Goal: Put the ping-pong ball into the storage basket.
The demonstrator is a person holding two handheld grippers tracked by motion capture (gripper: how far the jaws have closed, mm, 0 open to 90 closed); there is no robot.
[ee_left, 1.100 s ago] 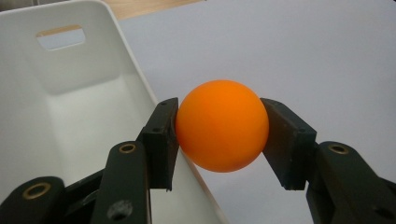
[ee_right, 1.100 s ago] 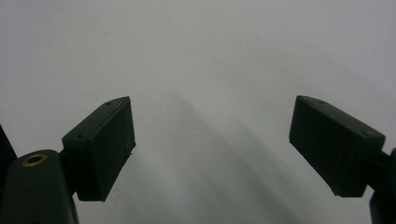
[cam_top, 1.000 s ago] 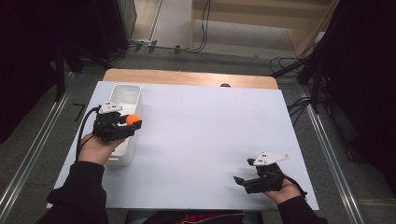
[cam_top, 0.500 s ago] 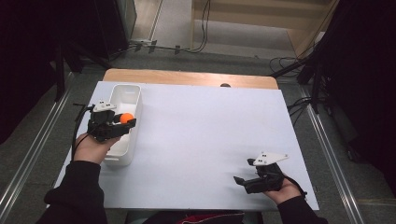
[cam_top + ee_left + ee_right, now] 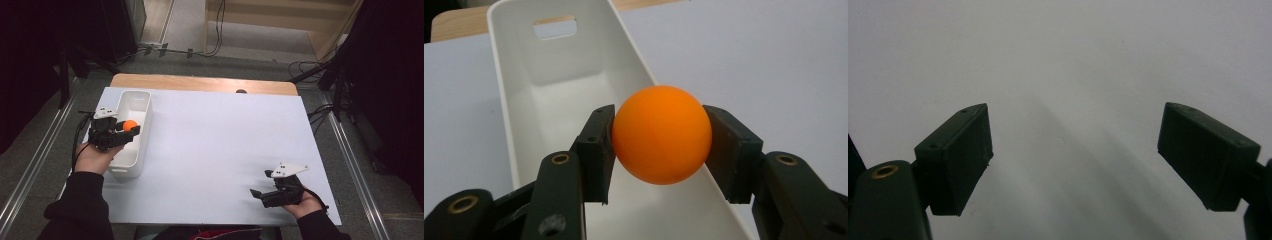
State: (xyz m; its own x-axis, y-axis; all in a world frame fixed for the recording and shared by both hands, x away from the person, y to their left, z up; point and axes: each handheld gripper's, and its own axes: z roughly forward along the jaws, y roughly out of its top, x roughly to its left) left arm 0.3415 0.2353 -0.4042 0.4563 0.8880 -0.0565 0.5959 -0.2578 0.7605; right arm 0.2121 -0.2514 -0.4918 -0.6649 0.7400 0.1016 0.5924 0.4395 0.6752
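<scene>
Ball [image 5: 661, 134], orange, sits clamped between the left gripper's [image 5: 131, 131] pads, above the white bin [image 5: 143, 102] at the table's [image 5: 225, 150] left edge, seemingly over the bin's right wall. Right gripper [image 5: 1075, 155] rests near the right corner, jaws wide and empty. Released here, the ball may strike the rim, bounce out and roll across the sheet.

Left gripper [image 5: 131, 127] fingers [image 5: 596, 145] clamped, right gripper [image 5: 256, 193] fingers [image 5: 955, 157] spread
</scene>
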